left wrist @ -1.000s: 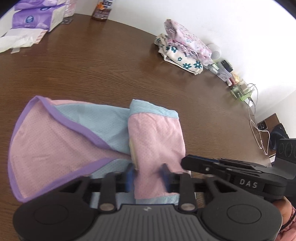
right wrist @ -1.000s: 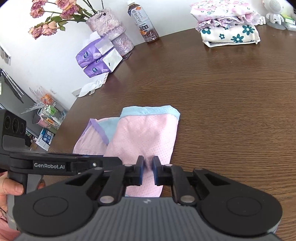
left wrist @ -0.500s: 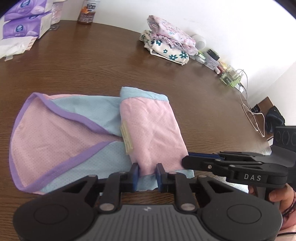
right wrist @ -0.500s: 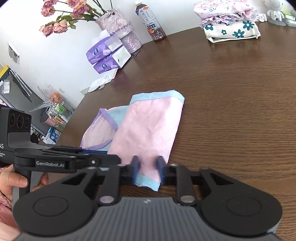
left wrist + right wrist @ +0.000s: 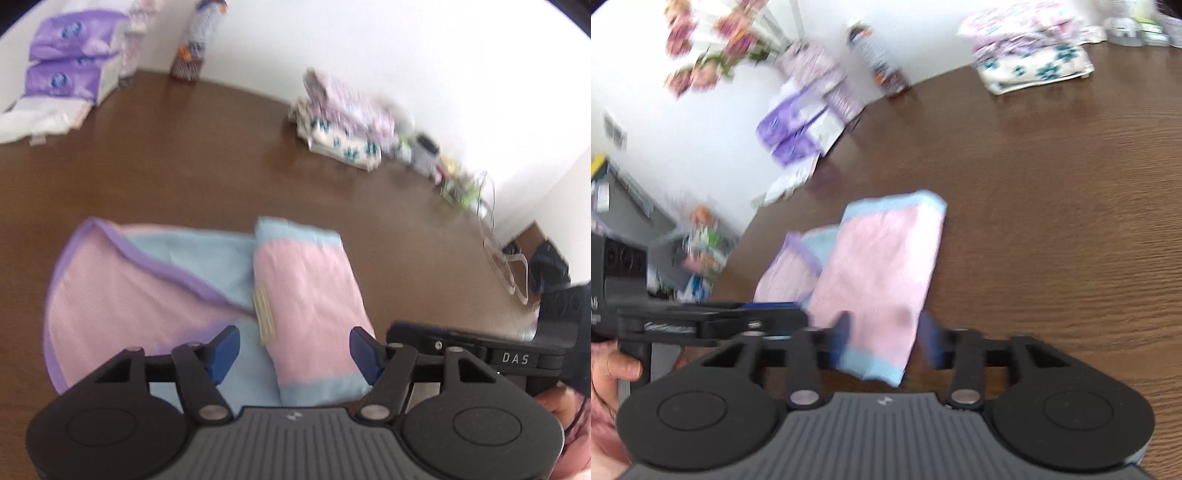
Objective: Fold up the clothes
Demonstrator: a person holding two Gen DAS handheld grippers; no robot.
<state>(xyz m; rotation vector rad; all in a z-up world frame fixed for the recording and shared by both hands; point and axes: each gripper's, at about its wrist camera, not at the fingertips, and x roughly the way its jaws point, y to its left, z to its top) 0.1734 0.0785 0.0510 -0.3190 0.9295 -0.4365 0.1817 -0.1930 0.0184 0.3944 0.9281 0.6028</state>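
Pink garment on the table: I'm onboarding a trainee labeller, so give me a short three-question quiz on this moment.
1. True or false: the left hand-held gripper pinches the pink garment.
2. Which trim runs along the unfolded flap's curved edge? A green; B purple; C black.
3. Fill in: the folded floral clothes sit at the table's far edge, near the ____.

Key:
1. False: its jaws are opening, the folded panel lies between them, and the pads stand clear. The right hand-held gripper is opening too.
2. B.
3. Wall.
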